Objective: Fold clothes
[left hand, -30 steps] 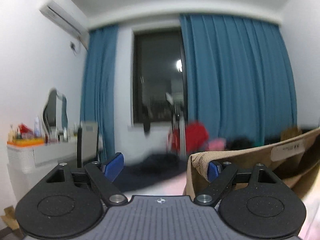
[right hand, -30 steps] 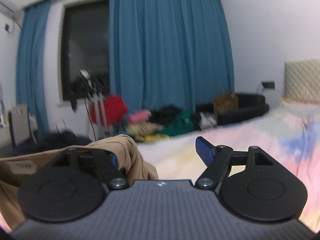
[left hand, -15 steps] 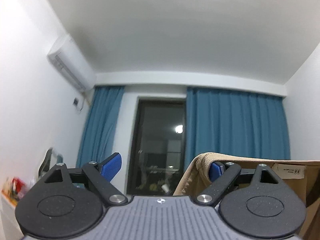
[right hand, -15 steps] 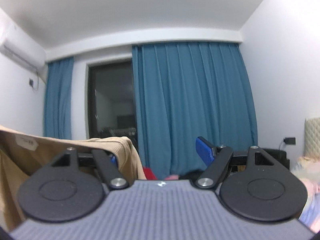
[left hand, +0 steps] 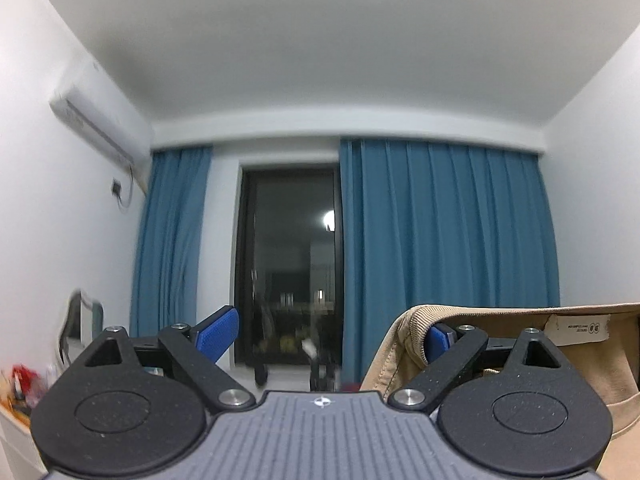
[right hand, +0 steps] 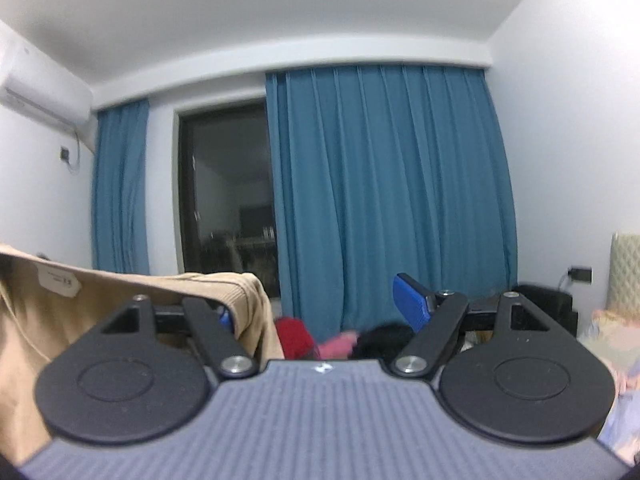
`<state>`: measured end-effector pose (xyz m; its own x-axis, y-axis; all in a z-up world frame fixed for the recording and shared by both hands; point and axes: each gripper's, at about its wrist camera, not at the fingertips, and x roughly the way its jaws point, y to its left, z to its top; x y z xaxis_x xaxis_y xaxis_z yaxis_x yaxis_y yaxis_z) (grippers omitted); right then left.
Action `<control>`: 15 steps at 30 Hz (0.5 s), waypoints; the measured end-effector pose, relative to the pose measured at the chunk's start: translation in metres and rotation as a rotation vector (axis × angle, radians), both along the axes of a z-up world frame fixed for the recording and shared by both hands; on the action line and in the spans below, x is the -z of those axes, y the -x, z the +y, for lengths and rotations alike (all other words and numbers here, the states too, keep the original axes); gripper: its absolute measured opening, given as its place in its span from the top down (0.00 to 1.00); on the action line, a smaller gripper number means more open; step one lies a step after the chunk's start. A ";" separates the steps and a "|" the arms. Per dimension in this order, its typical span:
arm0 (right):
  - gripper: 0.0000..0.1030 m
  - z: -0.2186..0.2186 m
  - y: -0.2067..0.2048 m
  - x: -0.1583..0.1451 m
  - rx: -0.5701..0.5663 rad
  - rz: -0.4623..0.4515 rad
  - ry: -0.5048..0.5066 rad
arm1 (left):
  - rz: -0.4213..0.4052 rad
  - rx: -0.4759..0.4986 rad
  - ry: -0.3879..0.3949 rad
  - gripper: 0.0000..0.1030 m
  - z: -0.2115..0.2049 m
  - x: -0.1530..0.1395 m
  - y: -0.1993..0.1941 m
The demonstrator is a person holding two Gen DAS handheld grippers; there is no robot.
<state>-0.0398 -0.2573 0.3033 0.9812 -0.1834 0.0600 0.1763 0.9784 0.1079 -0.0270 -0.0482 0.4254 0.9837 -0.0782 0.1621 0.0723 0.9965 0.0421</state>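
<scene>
A tan ribbed garment (left hand: 520, 332) with a white neck label hangs stretched between my two grippers, held up in the air. In the left wrist view its hem is draped over my right finger, and my left gripper (left hand: 326, 334) stands wide open. In the right wrist view the same garment (right hand: 120, 292) is draped over my left finger, and my right gripper (right hand: 316, 306) is also wide open. Each garment-side fingertip is mostly hidden by cloth. The lower part of the garment is out of view.
Blue curtains (left hand: 448, 232) and a dark window (left hand: 290, 264) are ahead. An air conditioner (left hand: 96, 120) hangs on the left wall. A pile of red, pink and black clothes (right hand: 332, 340) lies low ahead. A pastel bed (right hand: 616, 344) and headboard are at the right.
Both grippers rose and tilted up a second ago, lifting the garment off the bed. Since half a second ago they have tilted slightly back down, with the garment still hung between them.
</scene>
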 end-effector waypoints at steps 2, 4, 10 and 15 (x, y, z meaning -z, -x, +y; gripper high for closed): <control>0.25 -0.005 -0.031 0.021 0.003 0.046 -0.004 | 0.054 -0.004 -0.017 0.09 -0.011 0.028 -0.042; 0.25 -0.012 -0.072 0.047 0.003 0.089 -0.015 | 0.097 -0.007 -0.023 0.09 -0.019 0.060 -0.083; 0.26 -0.037 -0.207 0.128 0.014 0.233 -0.050 | 0.250 -0.002 -0.038 0.09 -0.036 0.169 -0.234; 0.26 -0.064 -0.329 0.229 0.044 0.414 -0.050 | 0.441 0.015 -0.085 0.09 -0.061 0.294 -0.353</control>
